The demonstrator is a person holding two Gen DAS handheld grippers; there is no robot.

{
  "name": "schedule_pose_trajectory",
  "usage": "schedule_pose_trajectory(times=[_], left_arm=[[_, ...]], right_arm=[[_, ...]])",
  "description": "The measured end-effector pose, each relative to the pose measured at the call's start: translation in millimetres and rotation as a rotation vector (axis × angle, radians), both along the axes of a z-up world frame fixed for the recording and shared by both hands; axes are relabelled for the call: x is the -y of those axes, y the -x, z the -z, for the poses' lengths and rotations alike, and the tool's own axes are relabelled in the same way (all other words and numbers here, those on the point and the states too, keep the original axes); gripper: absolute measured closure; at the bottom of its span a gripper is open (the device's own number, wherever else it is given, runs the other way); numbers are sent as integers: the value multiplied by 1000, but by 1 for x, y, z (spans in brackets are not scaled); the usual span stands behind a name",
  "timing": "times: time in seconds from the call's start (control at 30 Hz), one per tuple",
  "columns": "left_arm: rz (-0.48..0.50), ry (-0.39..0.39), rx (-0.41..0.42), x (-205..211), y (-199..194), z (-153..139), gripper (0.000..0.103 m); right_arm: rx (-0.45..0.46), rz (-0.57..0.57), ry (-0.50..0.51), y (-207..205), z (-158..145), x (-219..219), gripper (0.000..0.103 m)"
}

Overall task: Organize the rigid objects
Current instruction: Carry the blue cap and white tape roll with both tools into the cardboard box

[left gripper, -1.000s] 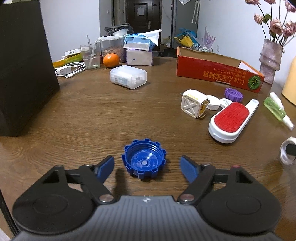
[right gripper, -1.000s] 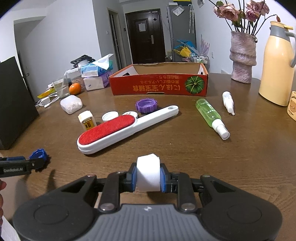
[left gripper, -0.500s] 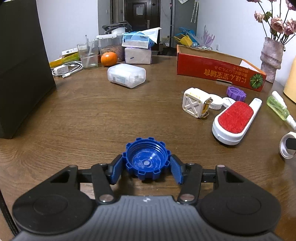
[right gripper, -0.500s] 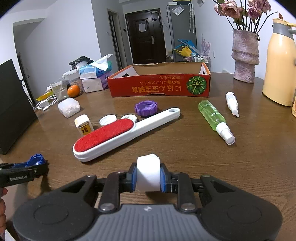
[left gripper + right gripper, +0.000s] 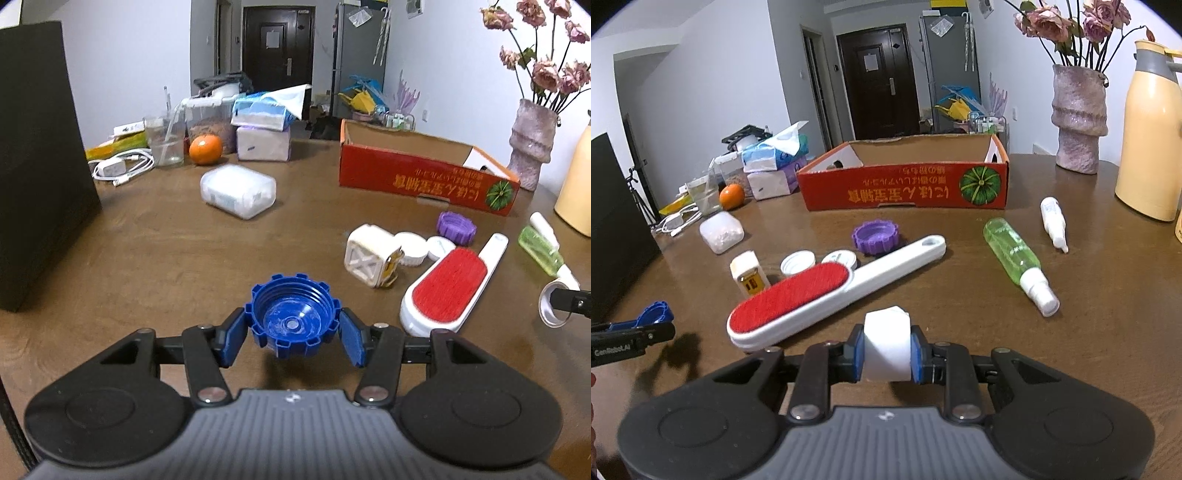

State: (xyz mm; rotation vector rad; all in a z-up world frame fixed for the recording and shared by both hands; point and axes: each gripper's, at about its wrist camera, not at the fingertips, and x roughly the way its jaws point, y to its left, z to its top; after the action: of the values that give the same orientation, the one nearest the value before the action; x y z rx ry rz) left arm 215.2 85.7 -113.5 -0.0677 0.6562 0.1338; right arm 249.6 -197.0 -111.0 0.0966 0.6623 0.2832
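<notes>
Two spray bottles [image 5: 1019, 258], three loose caps [image 5: 875, 236], one lint brush [image 5: 827, 291], one red box [image 5: 905, 184].

A brown wooden table [image 5: 923, 266] carries a lint brush [image 5: 820, 291], purple cap [image 5: 875, 236], green spray bottle [image 5: 1012, 251], red cardboard box [image 5: 905, 188] and vase [image 5: 1078, 122].

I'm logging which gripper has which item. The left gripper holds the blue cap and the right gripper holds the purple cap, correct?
Not quite. The left gripper does hold the blue cap, but the right gripper holds a white cap. The right wrist view shows the purple cap lying on the table beside the lint brush.
</notes>
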Motion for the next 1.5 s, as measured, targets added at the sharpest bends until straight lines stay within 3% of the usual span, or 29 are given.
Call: schedule_pose_trajectory(times=[1.0,1.5], left_arm=[[95,51,126,39,-72,-62,48],[128,97,191,63,-134,-86,48]], right_arm=[[114,4,1,-67,-41,-4,79],[190,-3,-44,-116,-65,-22,79]])
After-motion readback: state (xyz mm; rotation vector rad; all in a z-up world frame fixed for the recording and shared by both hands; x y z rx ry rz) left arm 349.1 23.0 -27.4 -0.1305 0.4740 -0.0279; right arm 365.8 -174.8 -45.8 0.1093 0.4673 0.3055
